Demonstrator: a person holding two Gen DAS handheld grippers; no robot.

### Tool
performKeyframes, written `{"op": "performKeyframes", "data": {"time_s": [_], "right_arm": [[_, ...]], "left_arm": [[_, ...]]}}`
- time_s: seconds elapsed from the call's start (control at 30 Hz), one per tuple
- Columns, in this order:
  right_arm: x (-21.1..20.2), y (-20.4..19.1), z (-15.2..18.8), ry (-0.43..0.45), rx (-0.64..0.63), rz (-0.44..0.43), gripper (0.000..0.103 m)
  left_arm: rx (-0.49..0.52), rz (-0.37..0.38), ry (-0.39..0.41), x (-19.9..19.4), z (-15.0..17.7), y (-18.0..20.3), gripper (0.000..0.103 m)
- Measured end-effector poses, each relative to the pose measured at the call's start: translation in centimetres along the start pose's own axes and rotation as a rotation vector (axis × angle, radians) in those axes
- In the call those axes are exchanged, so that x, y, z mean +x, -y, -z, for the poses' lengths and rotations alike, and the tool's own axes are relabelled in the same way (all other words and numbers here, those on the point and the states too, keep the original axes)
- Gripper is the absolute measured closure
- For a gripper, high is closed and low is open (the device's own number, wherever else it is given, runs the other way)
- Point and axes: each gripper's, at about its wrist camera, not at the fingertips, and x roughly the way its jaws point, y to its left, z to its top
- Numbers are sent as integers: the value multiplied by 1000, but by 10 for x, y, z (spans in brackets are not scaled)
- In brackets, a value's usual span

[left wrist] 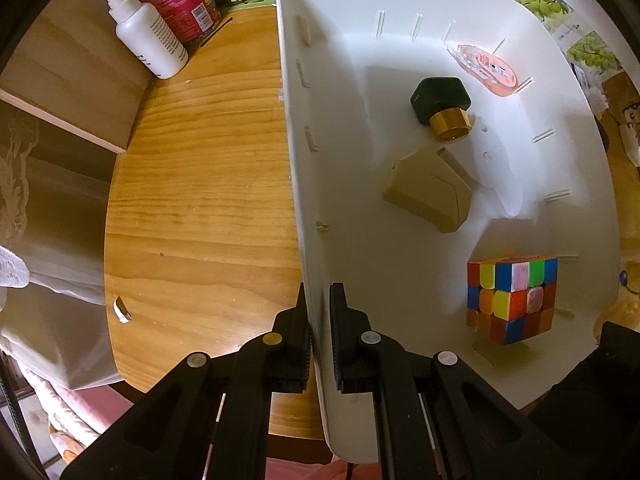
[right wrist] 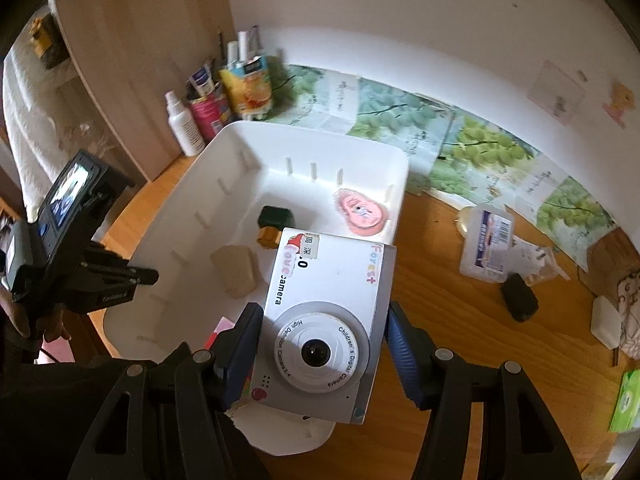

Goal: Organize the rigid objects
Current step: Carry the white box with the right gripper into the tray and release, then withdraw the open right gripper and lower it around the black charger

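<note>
Wooden table, white wall

Ahead of the right gripper fingers, bare bin floor lies open between the beige block and the perfume bottle; the cube sits, seemingly, beneath the camera.

The white bin is smooth, slightly glossy plastic on a grainy, varnished wooden table. The children's digital camera has a matt silver plastic shell; the dark bottle's cap gleams like polished gold metal.
</note>
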Motion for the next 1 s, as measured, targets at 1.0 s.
{"op": "performKeyframes", "data": {"time_s": [1.0], "right_arm": [[-9,59,13,43,120,13,32]], "left_arm": [[-55,-61,1,-1,5,14,92]]}}
